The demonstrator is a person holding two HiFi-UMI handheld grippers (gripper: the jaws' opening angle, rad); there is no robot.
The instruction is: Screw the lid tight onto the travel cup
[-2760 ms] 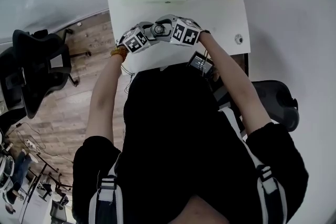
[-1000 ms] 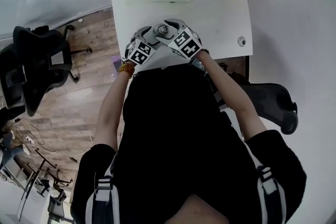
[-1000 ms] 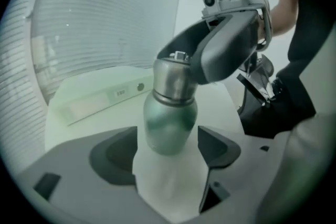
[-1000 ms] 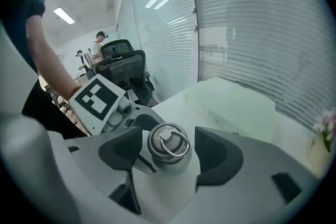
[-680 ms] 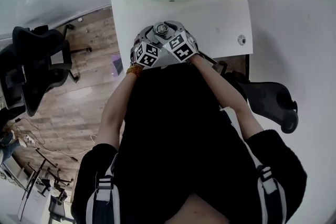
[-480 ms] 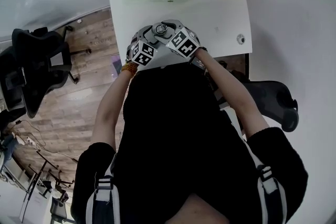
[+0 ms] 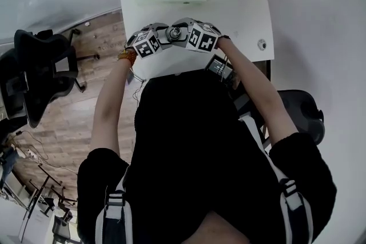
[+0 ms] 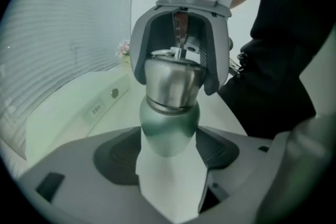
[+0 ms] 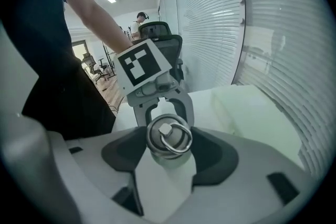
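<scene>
Clamped by left gripper [image 8: 169, 147] on the green lower body of the travel cup [image 8: 170, 86], after closing the jaws onto it just now. Clamped by right gripper [image 9: 168, 152] on the lid [image 9: 168, 135], ring-topped and seen end-on, also after a slight closing just now. Held off the table [image 7: 240, 14], over its near edge, in front of the chest.

Key relation: lies with long axis straight from one gripper to the other, base toward left, lid toward right, grippers facing along it.

Judged: calls for rolling the right gripper about that axis, bracing the body with the left. Thread seating not visible.
</scene>
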